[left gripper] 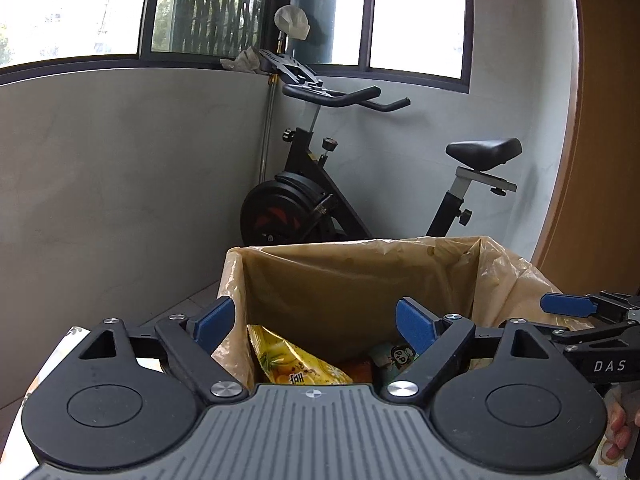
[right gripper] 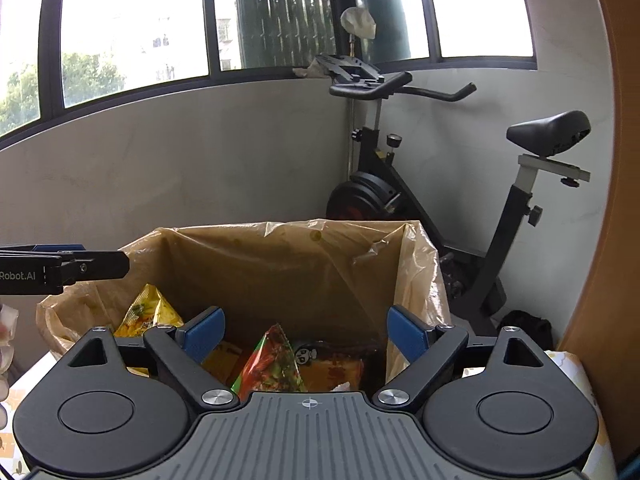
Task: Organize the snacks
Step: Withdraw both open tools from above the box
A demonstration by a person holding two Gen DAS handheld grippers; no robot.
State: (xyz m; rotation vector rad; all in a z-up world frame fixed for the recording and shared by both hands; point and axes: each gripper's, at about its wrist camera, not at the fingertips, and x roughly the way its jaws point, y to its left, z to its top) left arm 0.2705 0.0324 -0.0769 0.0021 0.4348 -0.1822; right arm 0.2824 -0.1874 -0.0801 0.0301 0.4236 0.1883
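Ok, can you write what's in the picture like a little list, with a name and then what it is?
container: box lined with a tan plastic bag
inside, left side: yellow snack packet
inside, middle: red and green snack packet
inside, beside it: small packet with a cartoon face
left tool: open, nothing between its fingers, above the box
right tool: open, nothing between its fingers, above the box
behind the box: black exercise bike
room: grey wall under big windows
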